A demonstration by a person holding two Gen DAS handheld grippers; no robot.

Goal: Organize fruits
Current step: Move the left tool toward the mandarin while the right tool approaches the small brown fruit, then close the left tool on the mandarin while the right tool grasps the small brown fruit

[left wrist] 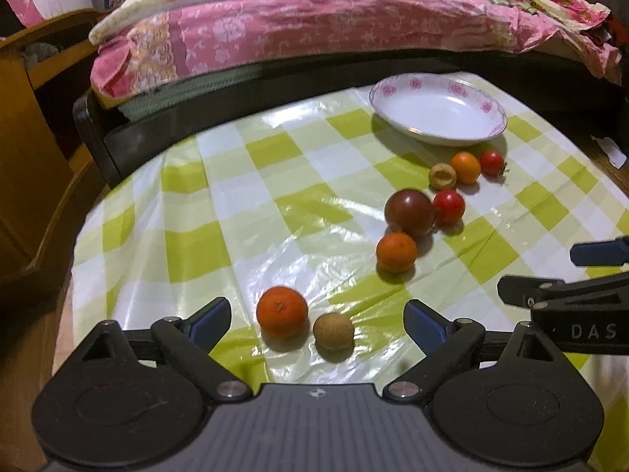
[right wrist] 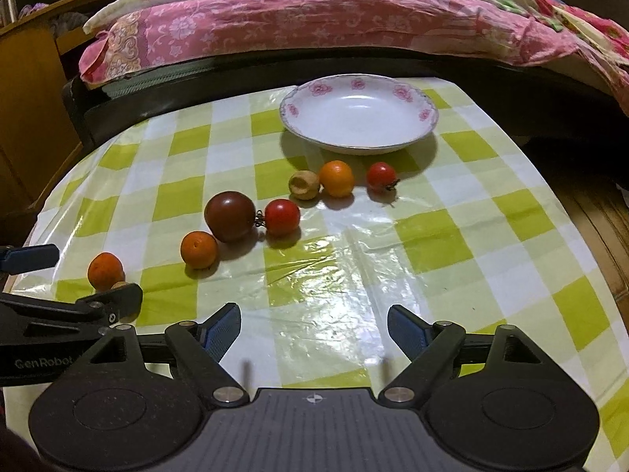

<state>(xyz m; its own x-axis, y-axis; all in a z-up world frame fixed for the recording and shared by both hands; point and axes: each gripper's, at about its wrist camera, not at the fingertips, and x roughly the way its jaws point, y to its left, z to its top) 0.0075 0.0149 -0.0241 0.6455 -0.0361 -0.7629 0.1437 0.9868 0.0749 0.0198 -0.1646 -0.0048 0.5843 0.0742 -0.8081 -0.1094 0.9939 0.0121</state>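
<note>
Left fingers [right wrist: 118, 299] hide brown fruit [right wrist: 120, 285], perhaps longan

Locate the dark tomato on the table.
In the right wrist view, the dark tomato sits left of centre, between an orange and a red tomato.

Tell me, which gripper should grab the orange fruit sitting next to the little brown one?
The left gripper, probably. Its open fingers already frame the orange fruit and the brown fruit. The right gripper is open too, but only bare tablecloth lies before it, with that fruit far off to its left.
</note>
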